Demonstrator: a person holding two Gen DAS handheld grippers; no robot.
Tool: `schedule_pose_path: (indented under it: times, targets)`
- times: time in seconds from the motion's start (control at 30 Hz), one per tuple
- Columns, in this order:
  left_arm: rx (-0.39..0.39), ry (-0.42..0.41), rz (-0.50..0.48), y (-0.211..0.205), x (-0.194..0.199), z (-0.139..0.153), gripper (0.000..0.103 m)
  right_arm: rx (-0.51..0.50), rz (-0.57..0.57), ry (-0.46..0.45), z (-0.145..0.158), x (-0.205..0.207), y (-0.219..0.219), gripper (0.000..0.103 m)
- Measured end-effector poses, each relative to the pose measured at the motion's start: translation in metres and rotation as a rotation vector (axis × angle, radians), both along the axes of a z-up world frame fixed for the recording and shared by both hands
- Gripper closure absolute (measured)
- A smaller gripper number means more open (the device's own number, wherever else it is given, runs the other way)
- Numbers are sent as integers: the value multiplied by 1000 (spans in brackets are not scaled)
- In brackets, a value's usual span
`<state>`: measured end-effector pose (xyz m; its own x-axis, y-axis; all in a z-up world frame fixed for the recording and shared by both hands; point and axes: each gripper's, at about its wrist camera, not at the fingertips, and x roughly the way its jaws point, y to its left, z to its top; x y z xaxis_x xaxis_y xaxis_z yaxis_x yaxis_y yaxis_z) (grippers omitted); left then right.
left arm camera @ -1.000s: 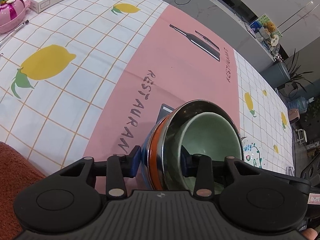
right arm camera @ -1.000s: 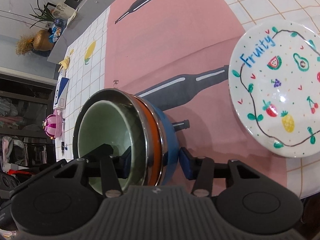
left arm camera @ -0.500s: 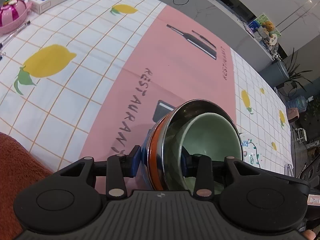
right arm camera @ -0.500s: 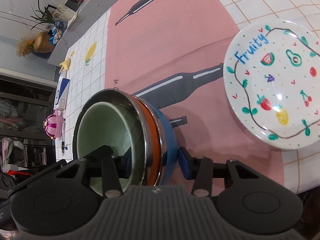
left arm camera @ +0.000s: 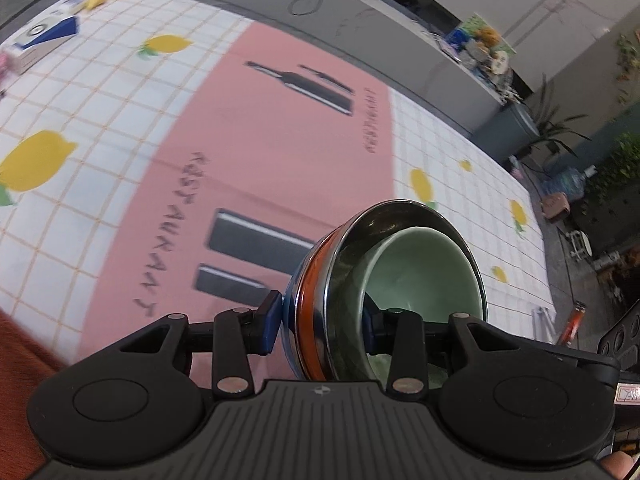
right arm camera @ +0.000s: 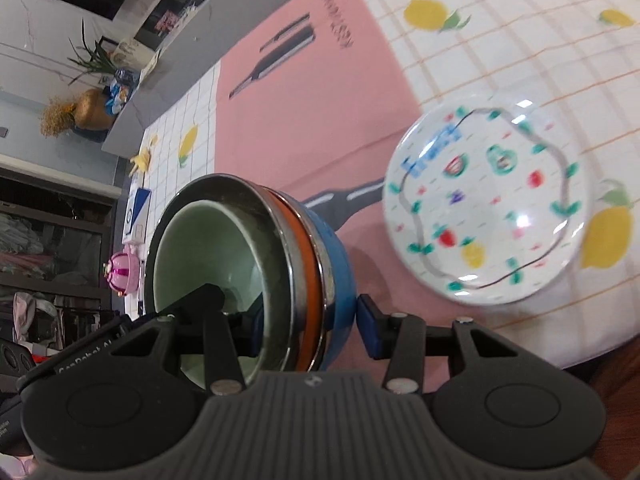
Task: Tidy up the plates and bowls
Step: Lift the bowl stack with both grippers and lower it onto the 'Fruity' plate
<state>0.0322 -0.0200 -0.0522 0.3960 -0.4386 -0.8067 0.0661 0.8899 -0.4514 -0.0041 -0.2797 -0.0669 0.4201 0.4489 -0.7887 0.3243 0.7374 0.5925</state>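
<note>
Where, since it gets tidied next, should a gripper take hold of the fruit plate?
The plate lies flat on the tablecloth, shallow, without a handle. So probably grip its raised rim, on the edge nearest the right gripper, coming in low from the side: one finger over the lip, one under.

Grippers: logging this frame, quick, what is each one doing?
Left gripper: closed on the stack of nested bowls.
Right gripper: closed on the same stack's opposite rim.
</note>
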Motion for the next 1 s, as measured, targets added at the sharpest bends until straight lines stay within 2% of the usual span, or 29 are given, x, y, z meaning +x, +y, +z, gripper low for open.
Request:
schedule_pose_path:
  times: [0.33, 0.63, 1.0]
  targets:
    - [-32, 3, -95, -64, 10, 0, 59, -43, -96, -39, 19, -13, -64, 58]
    - [-29, 40, -121, -98, 21, -17, 59, -34, -142, -12, 3, -16, -102, 58]
    - [7, 70, -125, -115, 29, -31, 59, -23, -137, 5, -16, -4, -120, 58]
